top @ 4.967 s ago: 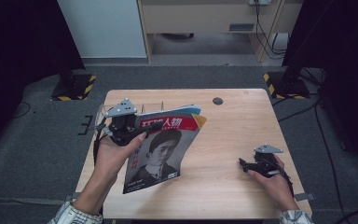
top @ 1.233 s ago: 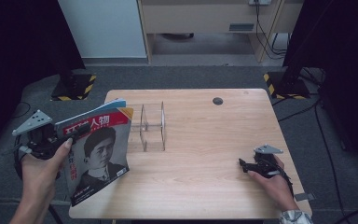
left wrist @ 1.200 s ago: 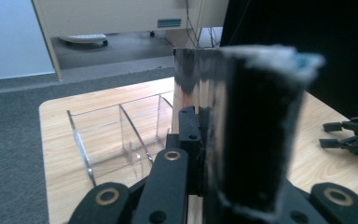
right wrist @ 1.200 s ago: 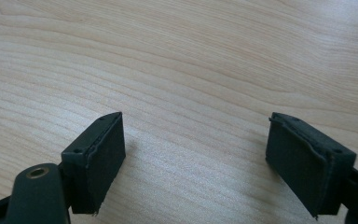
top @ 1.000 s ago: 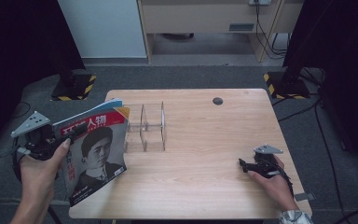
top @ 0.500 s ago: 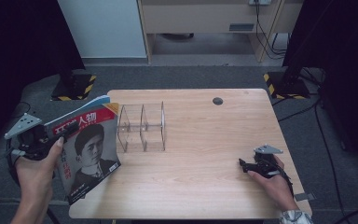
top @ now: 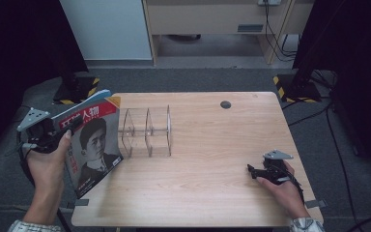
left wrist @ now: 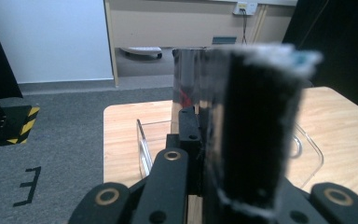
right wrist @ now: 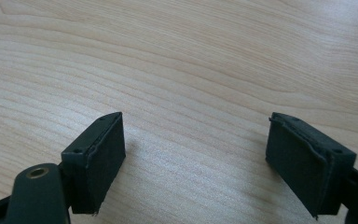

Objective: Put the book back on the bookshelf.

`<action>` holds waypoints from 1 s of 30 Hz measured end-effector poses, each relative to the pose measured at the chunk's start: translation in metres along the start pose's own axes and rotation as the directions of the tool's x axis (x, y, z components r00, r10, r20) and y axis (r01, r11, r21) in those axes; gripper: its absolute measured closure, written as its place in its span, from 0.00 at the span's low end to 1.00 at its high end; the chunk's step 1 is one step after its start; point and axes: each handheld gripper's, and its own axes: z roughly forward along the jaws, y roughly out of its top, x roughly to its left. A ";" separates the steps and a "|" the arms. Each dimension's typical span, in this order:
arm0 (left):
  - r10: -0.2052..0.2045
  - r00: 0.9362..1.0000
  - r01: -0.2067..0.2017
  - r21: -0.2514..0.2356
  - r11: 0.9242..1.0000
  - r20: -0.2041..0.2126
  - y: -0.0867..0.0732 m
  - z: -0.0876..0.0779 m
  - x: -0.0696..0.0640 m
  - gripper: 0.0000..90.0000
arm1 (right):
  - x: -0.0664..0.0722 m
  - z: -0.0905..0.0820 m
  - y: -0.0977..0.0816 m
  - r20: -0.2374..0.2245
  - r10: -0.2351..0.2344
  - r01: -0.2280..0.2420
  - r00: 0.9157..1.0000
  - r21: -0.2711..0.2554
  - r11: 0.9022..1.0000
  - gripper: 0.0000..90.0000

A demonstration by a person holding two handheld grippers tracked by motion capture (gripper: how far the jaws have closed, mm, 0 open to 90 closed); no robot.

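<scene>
A magazine (top: 94,145) with a portrait cover and red title band hangs tilted over the table's left edge. My left gripper (top: 69,127) is shut on its upper left part. In the left gripper view the magazine's edge (left wrist: 256,130) stands blurred between the jaws. A clear acrylic rack (top: 147,130) with upright dividers stands on the table just right of the magazine, and its walls (left wrist: 142,144) show beyond the jaws. My right gripper (top: 252,171) rests on the wooden table (top: 212,193) at the front right, open. Between its pads (right wrist: 98,154) there is only bare wood.
A small dark round hole (top: 225,104) sits in the tabletop near the far edge. Stands with yellow-black striped bases (top: 77,89) rest on the grey floor beyond both far corners. A white cabinet (top: 106,29) stands behind.
My left hand has carried the magazine leftwards and slightly down, away from the rack, so more of the rack shows. The right gripper has not moved.
</scene>
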 end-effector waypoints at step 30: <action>-0.127 0.991 0.122 -0.127 0.984 -0.029 0.000 0.045 0.015 0.96 | 0.001 0.000 0.000 -0.002 -0.002 0.002 1.000 -0.004 1.000 0.22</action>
